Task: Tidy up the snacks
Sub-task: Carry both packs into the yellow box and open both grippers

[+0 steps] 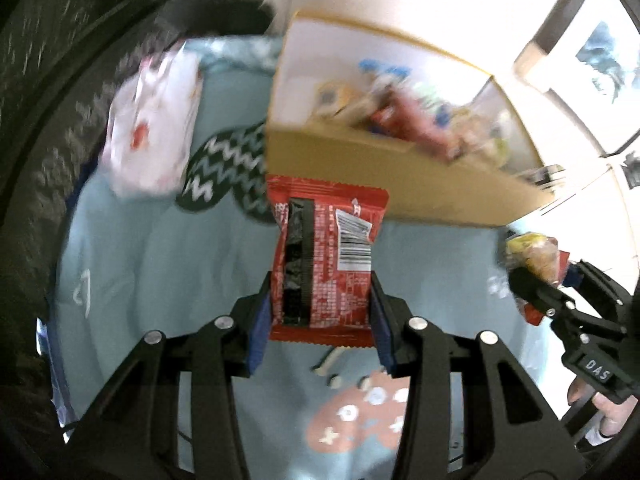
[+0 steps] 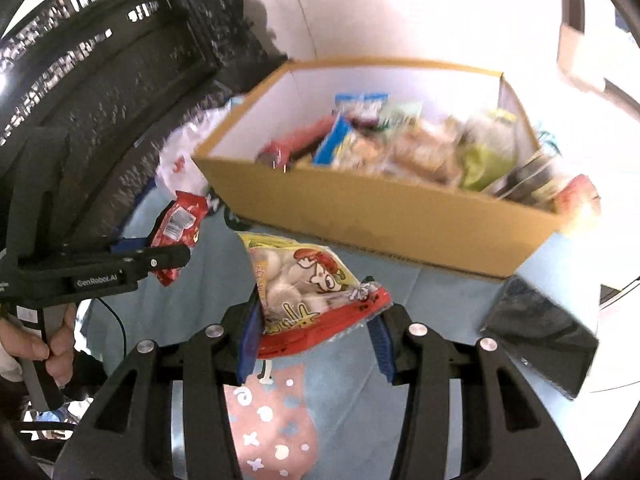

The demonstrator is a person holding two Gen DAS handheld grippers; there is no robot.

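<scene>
1. Your left hand-held gripper (image 1: 322, 304) is pinching a red snack pack (image 1: 326, 256). The blue pads press on both sides of the pack.
2. The red snack pack shows its back, with a barcode and a dark strip down the middle. It is up in the air over the light blue cloth (image 1: 160, 264), just in front of the cardboard box (image 1: 400, 176).
3. Your right hand-held gripper (image 2: 312, 332) is pinching a clear snack bag (image 2: 304, 284) with round white treats inside, a cartoon face and a red edge.
4. That bag leans to one side between the pads. It is also lifted off the cloth, near the front wall of the cardboard box.
5. The cardboard box is open on top. Many snacks (image 2: 400, 144) are piled inside, but they are too blurry to name.
6. A white plastic bag (image 1: 152, 120) with a red mark lies on the cloth, left of the box.
7. A black crate (image 2: 100, 80) with holes stands behind, on the left.
8. A flat black thing (image 2: 540, 332) lies on the cloth at the right, near the box corner.
9. The cloth has pictures on it: a pink shape with white marks (image 2: 272, 420) and a dark zigzag shape (image 1: 224, 168).
10. In the right wrist view, your fingers (image 2: 56, 348) wrap around the left handle.
</scene>
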